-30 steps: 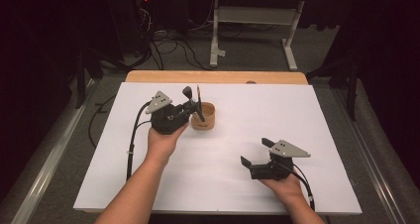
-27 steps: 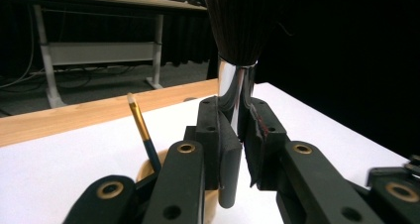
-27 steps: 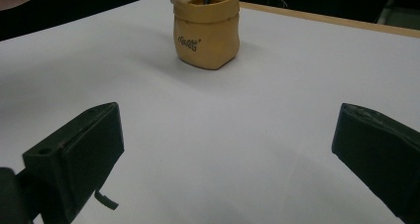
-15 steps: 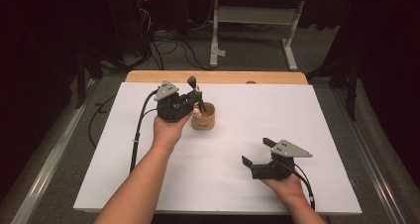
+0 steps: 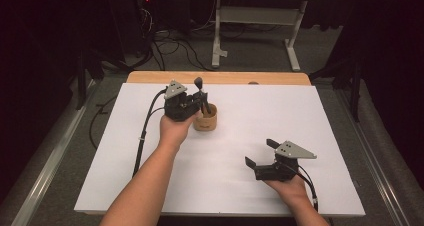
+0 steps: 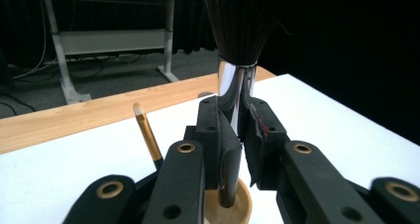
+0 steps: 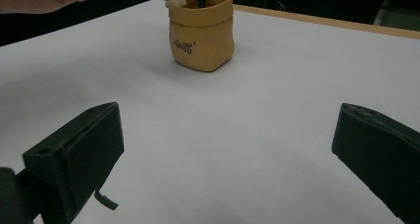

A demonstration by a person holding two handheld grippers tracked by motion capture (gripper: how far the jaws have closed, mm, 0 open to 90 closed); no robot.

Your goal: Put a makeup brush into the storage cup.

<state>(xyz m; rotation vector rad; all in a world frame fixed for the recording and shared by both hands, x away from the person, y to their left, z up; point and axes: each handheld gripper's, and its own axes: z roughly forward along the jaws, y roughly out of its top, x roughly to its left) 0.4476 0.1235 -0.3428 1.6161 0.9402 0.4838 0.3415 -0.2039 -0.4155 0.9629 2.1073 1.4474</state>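
A tan pouch-shaped cup (image 5: pixel 206 122) stands on the white table top (image 5: pixel 310 116) left of centre. My left gripper (image 5: pixel 202 105) is beside the cup's left rim, shut on a makeup brush (image 5: pixel 199 86) that stands upright. In the left gripper view the jaws of my left gripper (image 6: pixel 237 135) clamp the brush's silver ferrule (image 6: pixel 236 87); the dark bristles point up and the handle's lower end reaches into the cup (image 6: pixel 242 206). A second, gold-handled brush (image 6: pixel 147 135) leans in the cup. My right gripper (image 5: pixel 259 152) rests open near the front right, facing the cup (image 7: pixel 202 30).
A bare wooden strip (image 5: pixel 225 78) runs along the table's far edge. Beyond it are a table frame (image 5: pixel 260 21) and cables (image 5: pixel 170 41) on the floor. The left gripper's cable (image 5: pixel 142 136) trails over the table toward the front left.
My left gripper has carried the brush right and toward the far edge, up against the cup, and the brush now stands upright. The right gripper has not moved.
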